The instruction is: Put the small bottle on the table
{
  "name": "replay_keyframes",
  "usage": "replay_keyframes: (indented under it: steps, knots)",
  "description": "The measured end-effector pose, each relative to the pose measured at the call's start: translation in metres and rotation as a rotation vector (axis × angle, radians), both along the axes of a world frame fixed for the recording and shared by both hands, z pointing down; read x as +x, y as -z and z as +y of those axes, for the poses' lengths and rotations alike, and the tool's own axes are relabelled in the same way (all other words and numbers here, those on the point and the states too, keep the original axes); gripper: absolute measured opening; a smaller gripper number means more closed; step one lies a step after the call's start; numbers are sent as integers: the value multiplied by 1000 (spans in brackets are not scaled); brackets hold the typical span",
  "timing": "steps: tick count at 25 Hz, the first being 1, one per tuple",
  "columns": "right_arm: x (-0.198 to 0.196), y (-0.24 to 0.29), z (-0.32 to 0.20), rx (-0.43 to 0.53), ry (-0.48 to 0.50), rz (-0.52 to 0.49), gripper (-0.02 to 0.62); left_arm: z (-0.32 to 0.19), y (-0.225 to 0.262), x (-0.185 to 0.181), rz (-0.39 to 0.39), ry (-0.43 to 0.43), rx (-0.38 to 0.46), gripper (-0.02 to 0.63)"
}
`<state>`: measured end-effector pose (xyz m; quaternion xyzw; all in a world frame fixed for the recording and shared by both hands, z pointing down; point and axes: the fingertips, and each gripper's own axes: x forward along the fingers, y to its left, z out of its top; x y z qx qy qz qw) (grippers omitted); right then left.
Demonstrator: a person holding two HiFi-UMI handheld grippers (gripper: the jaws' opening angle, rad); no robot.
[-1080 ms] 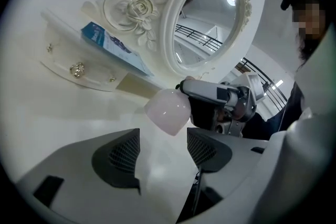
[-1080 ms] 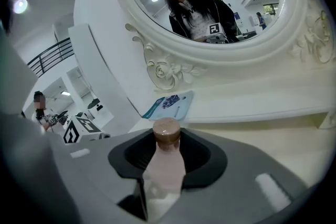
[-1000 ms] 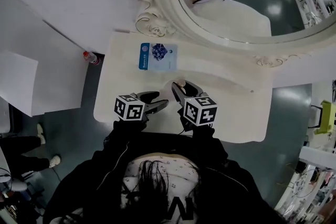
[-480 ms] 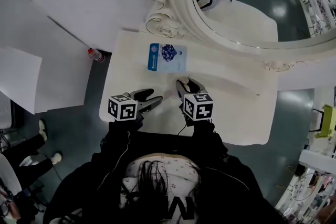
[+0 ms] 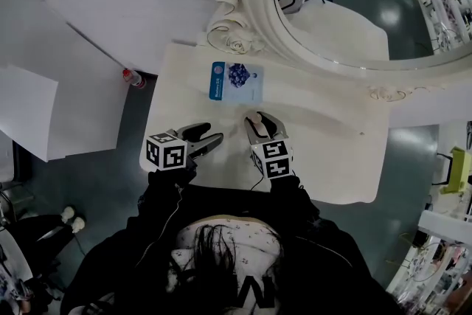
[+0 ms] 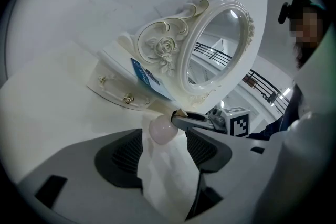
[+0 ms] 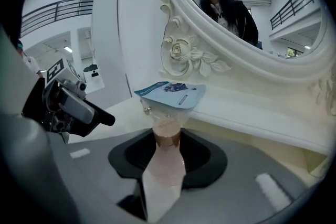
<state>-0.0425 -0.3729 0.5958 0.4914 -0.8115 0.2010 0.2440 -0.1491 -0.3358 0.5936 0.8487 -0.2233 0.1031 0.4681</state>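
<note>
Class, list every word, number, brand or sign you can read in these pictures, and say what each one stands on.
No text reads clearly enough to quote.
The blue packet: white print along one edge, too small to read.
The marker cubes: black-and-white square patterns, no words.
The shirt: large pale letters, cut off and blurred, unreadable.
The small bottle: no label shows.

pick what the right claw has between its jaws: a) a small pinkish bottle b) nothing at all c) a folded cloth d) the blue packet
a: the right claw is shut on the small bottle, whose pinkish body sits between the pads, while the blue packet lies further back by the mirror.
</note>
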Motion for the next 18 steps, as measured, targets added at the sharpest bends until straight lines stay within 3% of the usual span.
replay_keyframes:
  steps: [18]
  knots:
    - [-4, -3, -22, 65, -10, -12, 150, 6, 13, 7, 25, -44, 46, 264]
